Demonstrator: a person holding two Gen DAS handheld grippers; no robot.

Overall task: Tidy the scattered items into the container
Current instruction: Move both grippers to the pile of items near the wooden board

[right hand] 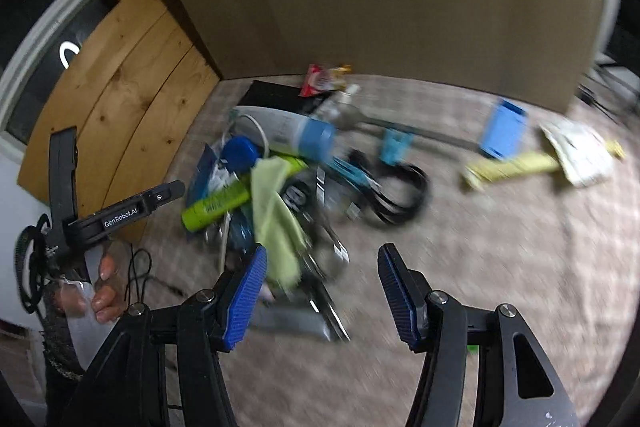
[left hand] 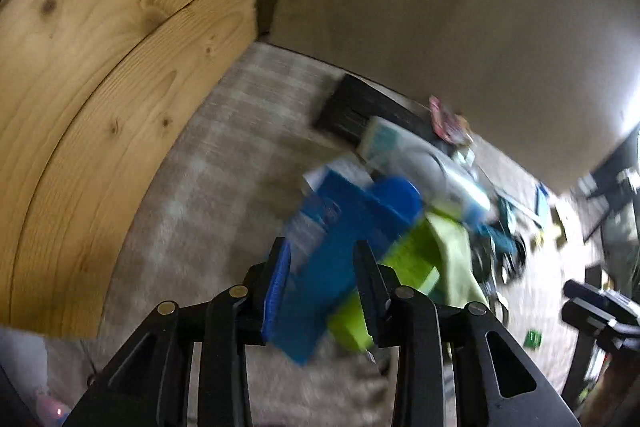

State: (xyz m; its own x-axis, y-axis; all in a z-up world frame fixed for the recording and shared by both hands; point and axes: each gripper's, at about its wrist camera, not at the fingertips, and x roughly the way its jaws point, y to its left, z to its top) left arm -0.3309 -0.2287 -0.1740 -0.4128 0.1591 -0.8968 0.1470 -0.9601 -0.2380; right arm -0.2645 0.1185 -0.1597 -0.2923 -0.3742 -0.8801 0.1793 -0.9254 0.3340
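left gripper (left hand: 320, 267): clamped on a blue packet (left hand: 320, 291), lifted above the carpet (left hand: 208, 187). right gripper (right hand: 322, 291): jaws wide, holding nothing. pile (right hand: 280, 179) of clutter lies ahead, far centre; container not identifiable. tidying judged barely begun.

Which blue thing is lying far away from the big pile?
The flat light-blue box, alone on the carpet beside the yellow packet. The round blue cap sits inside the pile.
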